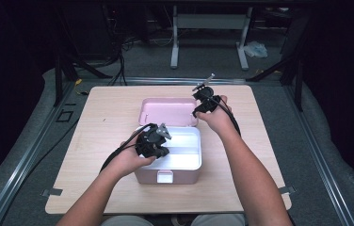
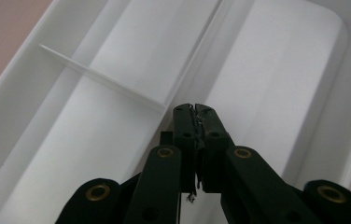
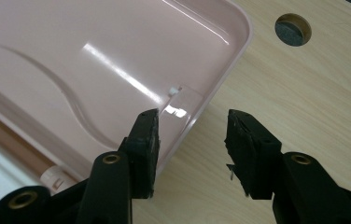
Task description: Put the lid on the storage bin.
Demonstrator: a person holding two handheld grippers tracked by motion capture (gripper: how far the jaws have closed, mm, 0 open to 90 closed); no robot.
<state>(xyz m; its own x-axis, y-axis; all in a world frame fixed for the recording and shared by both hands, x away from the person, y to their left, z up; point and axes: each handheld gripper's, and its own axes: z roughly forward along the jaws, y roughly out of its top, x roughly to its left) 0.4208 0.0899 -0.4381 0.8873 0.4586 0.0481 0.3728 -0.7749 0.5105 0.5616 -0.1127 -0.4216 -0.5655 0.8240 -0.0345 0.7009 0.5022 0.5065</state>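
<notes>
High view: pink storage box [image 1: 168, 175] sits near-centre on the wooden table [image 1: 104, 113], its white tray [image 1: 184, 153] exposed and its lid [image 1: 168, 110] folded back flat on the far side. Left gripper [image 1: 152, 141] hangs over the tray's left part; right gripper [image 1: 205, 101] is at the lid's far right corner. Bare table lies left and right.

Left gripper view: jaws closed, nothing visibly between them, just above the tray divider [image 2: 103, 84]. The tips could knock that thin wall.

Right gripper view: jaws parted, straddling the lid's rim [image 3: 220, 79], not pressing. That is a shallow corner bite; the glossy plastic could slip when lifted. A table hole [image 3: 293, 29] lies beyond.
</notes>
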